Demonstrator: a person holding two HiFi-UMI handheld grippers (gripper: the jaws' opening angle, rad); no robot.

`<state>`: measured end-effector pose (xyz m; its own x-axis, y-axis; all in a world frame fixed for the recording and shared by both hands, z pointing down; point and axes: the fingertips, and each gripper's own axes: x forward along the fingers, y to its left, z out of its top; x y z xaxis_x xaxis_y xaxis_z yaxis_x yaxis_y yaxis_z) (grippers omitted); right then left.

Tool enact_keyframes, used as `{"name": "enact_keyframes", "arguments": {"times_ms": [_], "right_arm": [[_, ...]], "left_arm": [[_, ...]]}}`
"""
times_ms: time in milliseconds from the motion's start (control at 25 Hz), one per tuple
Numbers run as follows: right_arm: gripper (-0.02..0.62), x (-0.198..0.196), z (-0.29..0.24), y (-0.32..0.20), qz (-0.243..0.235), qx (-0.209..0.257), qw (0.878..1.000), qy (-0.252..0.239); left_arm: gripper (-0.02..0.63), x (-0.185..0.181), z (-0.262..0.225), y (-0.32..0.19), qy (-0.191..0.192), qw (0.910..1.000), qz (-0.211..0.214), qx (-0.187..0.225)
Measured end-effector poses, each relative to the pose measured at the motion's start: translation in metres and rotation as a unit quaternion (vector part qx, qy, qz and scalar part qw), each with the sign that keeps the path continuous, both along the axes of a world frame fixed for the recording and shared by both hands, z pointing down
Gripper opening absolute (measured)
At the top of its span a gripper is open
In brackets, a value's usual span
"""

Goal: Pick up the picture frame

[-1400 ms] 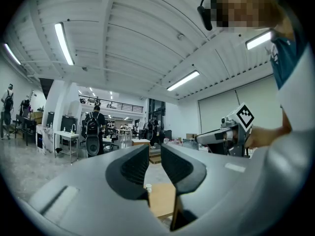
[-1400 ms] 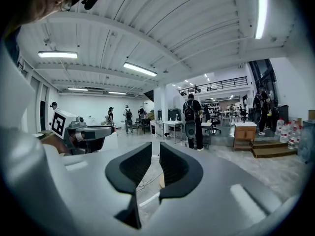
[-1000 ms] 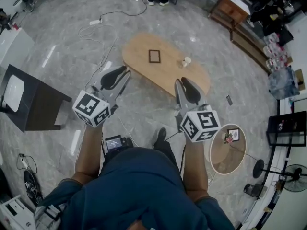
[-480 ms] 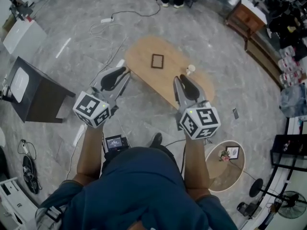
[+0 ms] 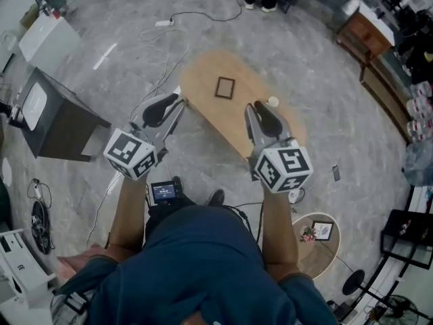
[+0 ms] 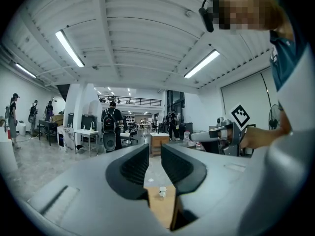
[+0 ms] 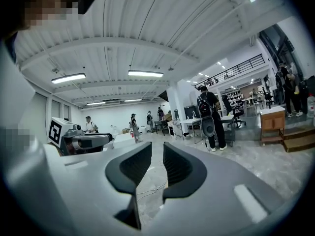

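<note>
Left hand-held gripper and right hand-held gripper are hovering empty, slightly open, short of the picture frame; reaching down to it is likely coming next.

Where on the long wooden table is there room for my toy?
The wooden table is mostly bare: the rounded end left of the picture frame, and the stretch between the frame and the small white cup. It's tightest around the cup.
</note>
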<state>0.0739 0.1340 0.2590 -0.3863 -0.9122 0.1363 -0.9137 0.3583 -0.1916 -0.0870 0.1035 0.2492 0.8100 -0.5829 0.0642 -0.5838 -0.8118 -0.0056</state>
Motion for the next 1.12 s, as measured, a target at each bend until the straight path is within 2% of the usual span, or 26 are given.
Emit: {"name": "enact_keyframes", "arguments": {"times_ms": [280, 840, 1120], "right_arm": [[0.06, 0.009, 0.01, -0.03, 0.018, -0.016, 1.0, 0.002], [0.06, 0.014, 0.004, -0.161, 0.11, -0.027, 0.993, 0.017], [0.06, 0.014, 0.003, -0.207, 0.148, -0.03, 0.988, 0.017]], "left_arm": [[0.074, 0.012, 0.007, -0.038, 0.004, 0.9998, 0.019, -0.007], [0.074, 0.029, -0.001, -0.204, 0.022, 0.9936, 0.111, -0.011], [0.072, 0.038, 0.005, -0.261, 0.026, 0.9879, 0.151, -0.022]]}}
